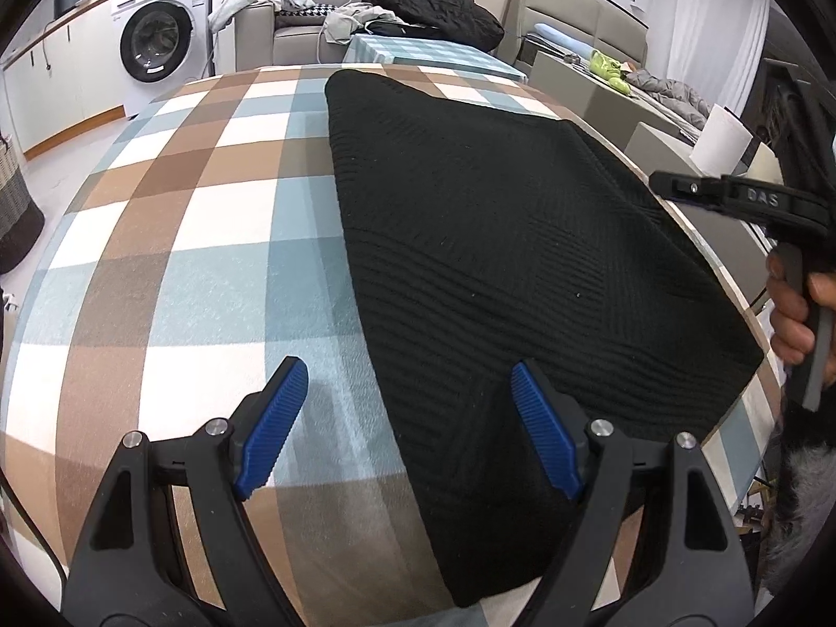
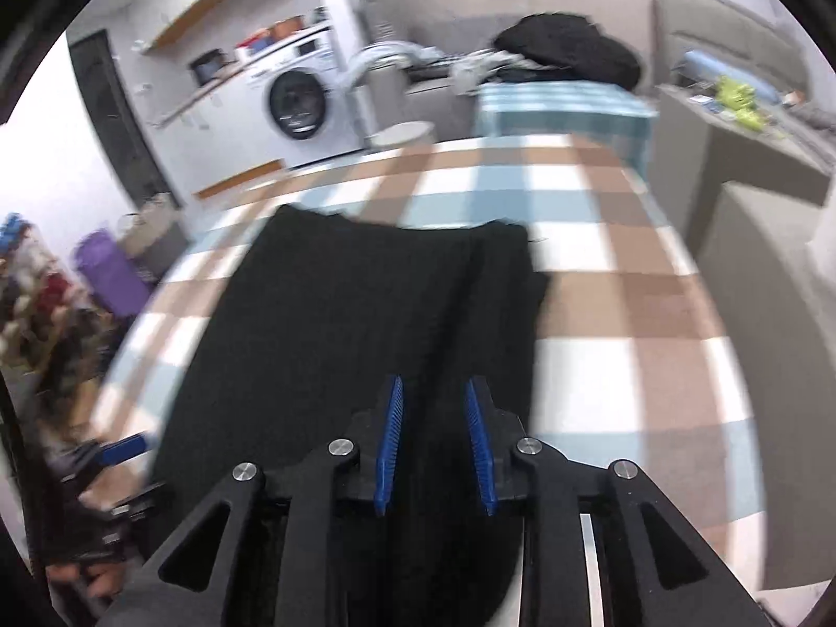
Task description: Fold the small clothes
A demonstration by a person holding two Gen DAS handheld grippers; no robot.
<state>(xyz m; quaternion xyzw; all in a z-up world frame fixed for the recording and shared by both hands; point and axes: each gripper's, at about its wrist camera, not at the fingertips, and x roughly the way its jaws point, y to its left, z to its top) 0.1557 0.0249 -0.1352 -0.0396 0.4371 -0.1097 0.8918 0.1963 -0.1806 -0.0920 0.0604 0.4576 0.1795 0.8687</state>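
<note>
1. Left wrist view: the checked tablecloth [image 1: 172, 240] gives a flat folding surface.
2. The black knitted garment [image 1: 496, 240] lies folded on it, toward its right side.
3. The left gripper [image 1: 407, 413] gapes wide over the garment's near edge, empty.
4. The right gripper [image 2: 436, 418] hovers slightly parted above the cloth, gripping nothing.

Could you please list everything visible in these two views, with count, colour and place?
Knit garment: one, black, flat on the table.
Tablecloth: one, brown, blue and white checks, covering the table.
Washing machine: one, white, back left.
Sofa: one, beige, behind the table, with a black coat heaped nearby.
Paper roll: one, white, right of the table.
Left gripper: black with blue pads, open over the garment's near edge.
Right gripper: same colours, slightly open above the garment.
Hand: one, right edge, on a gripper handle.
</note>
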